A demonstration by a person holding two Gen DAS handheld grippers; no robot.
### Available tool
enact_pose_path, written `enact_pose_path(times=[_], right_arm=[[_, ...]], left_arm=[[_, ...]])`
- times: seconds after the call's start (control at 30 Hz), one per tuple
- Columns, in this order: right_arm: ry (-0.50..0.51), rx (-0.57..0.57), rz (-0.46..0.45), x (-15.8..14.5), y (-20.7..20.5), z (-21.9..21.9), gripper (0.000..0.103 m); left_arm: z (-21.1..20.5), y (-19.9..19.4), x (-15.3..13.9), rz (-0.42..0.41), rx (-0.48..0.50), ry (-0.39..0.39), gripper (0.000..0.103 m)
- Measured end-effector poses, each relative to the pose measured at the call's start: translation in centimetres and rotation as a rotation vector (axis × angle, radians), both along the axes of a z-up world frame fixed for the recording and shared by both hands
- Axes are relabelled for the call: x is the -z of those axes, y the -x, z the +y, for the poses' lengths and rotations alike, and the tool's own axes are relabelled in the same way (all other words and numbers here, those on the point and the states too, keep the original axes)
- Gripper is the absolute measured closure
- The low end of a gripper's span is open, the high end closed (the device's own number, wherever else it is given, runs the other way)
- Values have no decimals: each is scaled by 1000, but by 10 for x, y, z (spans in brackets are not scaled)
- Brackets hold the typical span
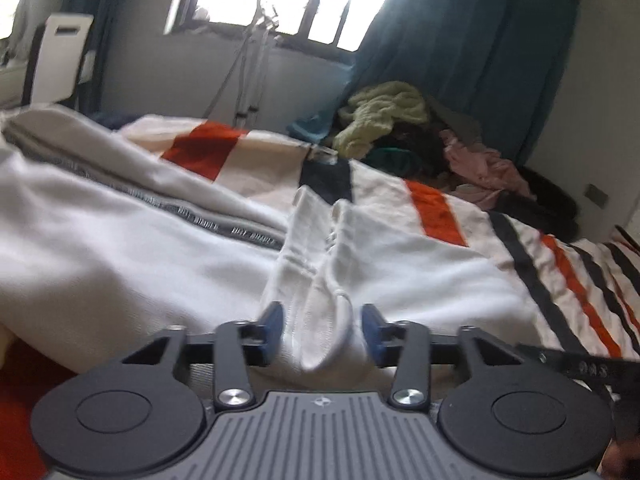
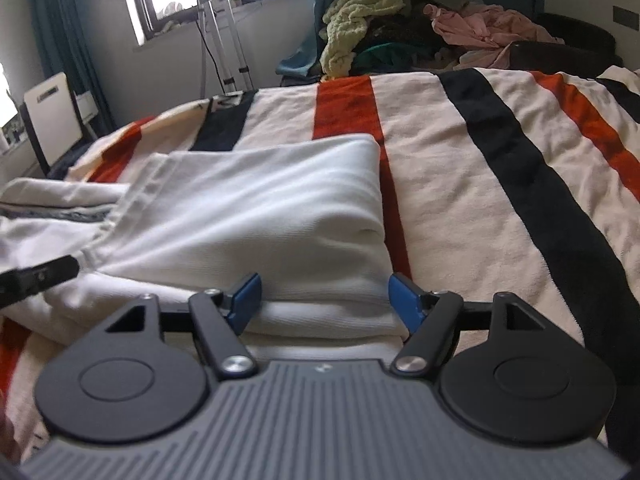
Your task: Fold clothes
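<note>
A white garment with a dark zipper strip (image 1: pixel 132 248) lies partly folded on the striped blanket (image 1: pixel 440 216). In the left wrist view my left gripper (image 1: pixel 322 328) is open, its blue pads either side of a ridge of white ribbed cloth (image 1: pixel 320 280). In the right wrist view my right gripper (image 2: pixel 326 300) is open, its pads either side of the folded edge of the same white garment (image 2: pixel 256 216). The left gripper's finger (image 2: pixel 40 276) shows at the left edge of that view.
A pile of mixed clothes (image 2: pixel 400 28) lies at the far end of the bed (image 2: pixel 500 168). A metal stand (image 2: pixel 216 40) and a white chair (image 2: pixel 52 116) stand by the window wall. Teal curtains hang behind.
</note>
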State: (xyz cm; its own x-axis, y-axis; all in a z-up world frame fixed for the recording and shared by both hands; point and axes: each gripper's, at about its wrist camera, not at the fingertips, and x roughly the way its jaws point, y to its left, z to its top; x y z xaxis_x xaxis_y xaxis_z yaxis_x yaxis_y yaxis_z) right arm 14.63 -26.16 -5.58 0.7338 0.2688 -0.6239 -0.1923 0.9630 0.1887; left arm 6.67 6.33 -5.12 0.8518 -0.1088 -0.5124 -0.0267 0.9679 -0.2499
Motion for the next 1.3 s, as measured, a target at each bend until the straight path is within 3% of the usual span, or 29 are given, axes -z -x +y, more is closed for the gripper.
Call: enact_pose_path(times=[0.03,0.07,0.17,0.23,0.3,0.53,0.7,0.8,0.93,1.07,1.17,1.3], right_arm=[[-8,-2,-5,-3,2,-1,31],[-12,-4,-14,-6,5,-2,31],[-25,-9,-37,-14,13,-4,31],[-33,-13,-52,-19,18,-5,31],[-40,-15,-62,-23,21,-6,31],[-66,-6,-54,-24,22,-12,31],[-79,5,-21,-19,21,-15,31],[-72,8,-16,-16,20,-13,31],[-47,11,-22,-14,18,-10,31],[-15,4,-33,-12,17,-4,31],[-4,-9,-57,-13,17,0,31],[29,-45,-69,-11,16,8,31]], left_arm=[[0,7,-5,-10,-16,-23,21],[-1,14,-10,-24,-30,-53,14],[5,27,-23,-25,-63,-94,14],[20,33,-29,15,-112,-60,13],[45,39,-31,62,-204,-9,10],[172,59,-14,208,-573,331,8],[227,53,10,156,-690,554,10],[247,53,19,85,-813,606,24],[267,62,32,-41,-948,684,29],[270,53,17,-92,-976,533,59],[272,51,8,-172,-951,451,63],[281,49,19,-137,-958,496,63]])
